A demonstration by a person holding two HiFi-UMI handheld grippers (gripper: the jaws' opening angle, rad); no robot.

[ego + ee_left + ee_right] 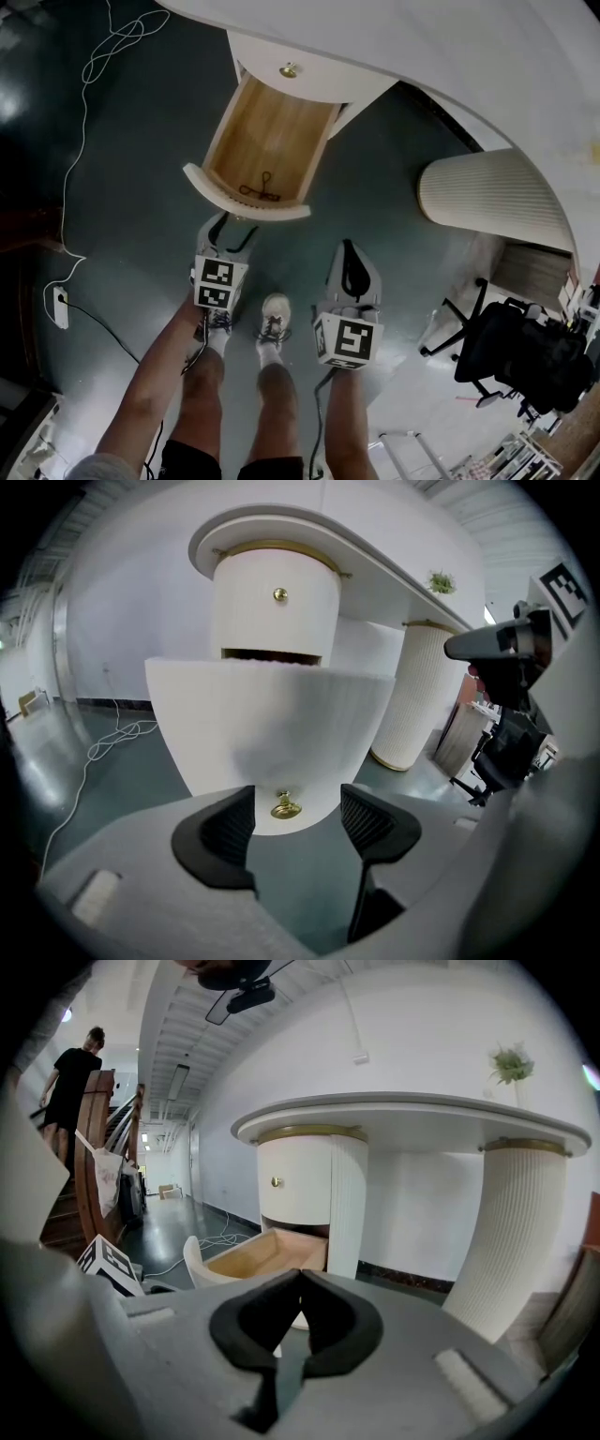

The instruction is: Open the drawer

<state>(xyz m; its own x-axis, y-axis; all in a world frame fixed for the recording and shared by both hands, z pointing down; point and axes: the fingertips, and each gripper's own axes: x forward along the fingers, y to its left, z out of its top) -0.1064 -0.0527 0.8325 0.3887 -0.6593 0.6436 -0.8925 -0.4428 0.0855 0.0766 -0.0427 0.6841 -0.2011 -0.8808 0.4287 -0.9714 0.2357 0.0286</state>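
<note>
The lower drawer [267, 150] of the white round table stands pulled out, its wooden inside showing with a small dark cord [262, 187] in it. My left gripper [228, 232] hangs just in front of the curved white drawer front [272, 724]. Its jaws are open, and the brass knob [286, 807] sits between the pads without touching either. The upper drawer, with its own brass knob [279, 594], is closed. My right gripper [350, 269] hovers to the right, away from the drawer [248, 1255], with its jaws [300, 1312] shut on nothing.
A ribbed white table leg [487, 197] stands at the right and a black office chair [511, 352] beyond it. A white cable [94, 56] runs over the dark floor to a socket block [59, 307]. The person's feet [274, 323] are below the grippers. Another person [70, 1072] stands by stairs.
</note>
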